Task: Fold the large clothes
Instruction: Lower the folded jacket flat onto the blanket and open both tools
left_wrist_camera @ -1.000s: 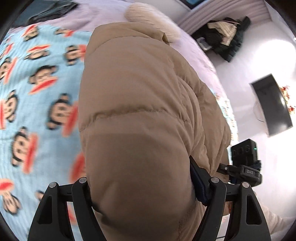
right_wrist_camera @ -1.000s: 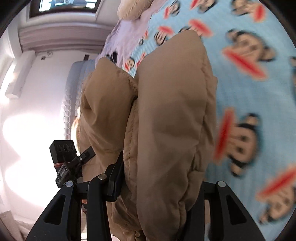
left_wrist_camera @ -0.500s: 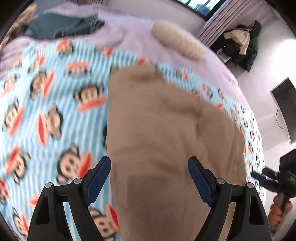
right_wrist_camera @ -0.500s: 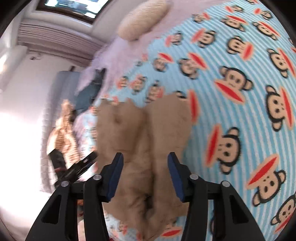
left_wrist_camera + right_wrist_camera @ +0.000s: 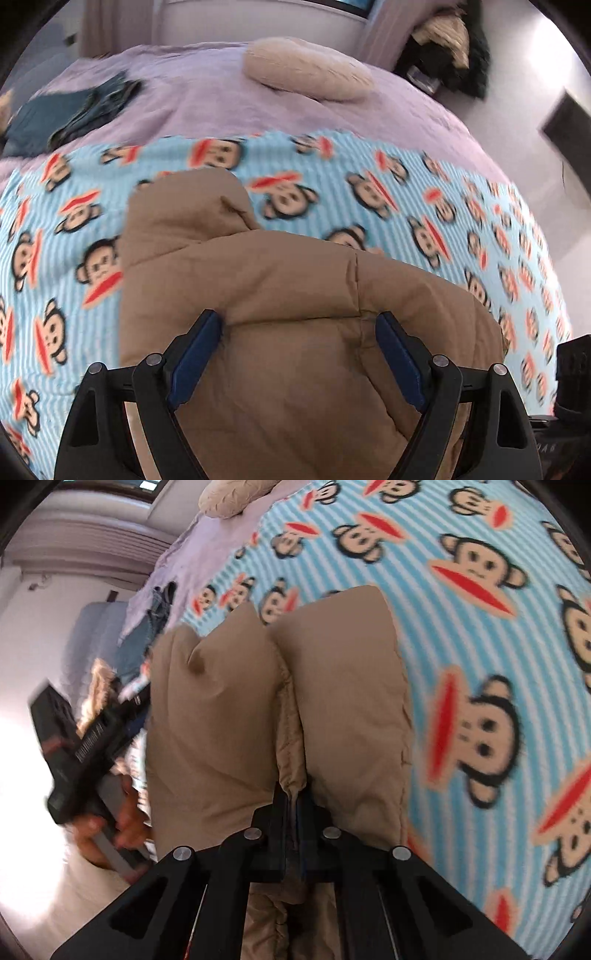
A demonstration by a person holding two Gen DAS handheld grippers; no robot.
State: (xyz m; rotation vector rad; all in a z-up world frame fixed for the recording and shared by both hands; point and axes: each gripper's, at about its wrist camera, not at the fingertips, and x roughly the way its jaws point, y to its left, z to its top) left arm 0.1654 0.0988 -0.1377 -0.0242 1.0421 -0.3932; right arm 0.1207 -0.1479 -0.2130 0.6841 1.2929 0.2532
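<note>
A tan puffer jacket (image 5: 295, 369) lies bunched on a blue striped monkey-print blanket (image 5: 332, 192). My left gripper (image 5: 297, 332) stands wide open just over the jacket. A puffed panel bulges between its blue pads (image 5: 195, 350), and the cloth spreads past both fingers. In the right wrist view the jacket (image 5: 351, 701) shows as two padded lobes with a gathered seam between them. My right gripper (image 5: 291, 801) is shut on that seam's near end. A hand holds the other gripper (image 5: 81, 746) at the left.
The blanket lies on a lilac bedspread (image 5: 221, 103) with a cream pillow (image 5: 310, 70) and folded dark blue clothes (image 5: 74, 107) at the far side. Dark clothes (image 5: 450, 48) are piled beyond the bed. A dark screen (image 5: 565, 122) stands by the right wall.
The jacket, held close in both grippers a second ago, now lies on the blanket. The right gripper opened, then shut on the middle seam. The left gripper opened and has come closer to the jacket.
</note>
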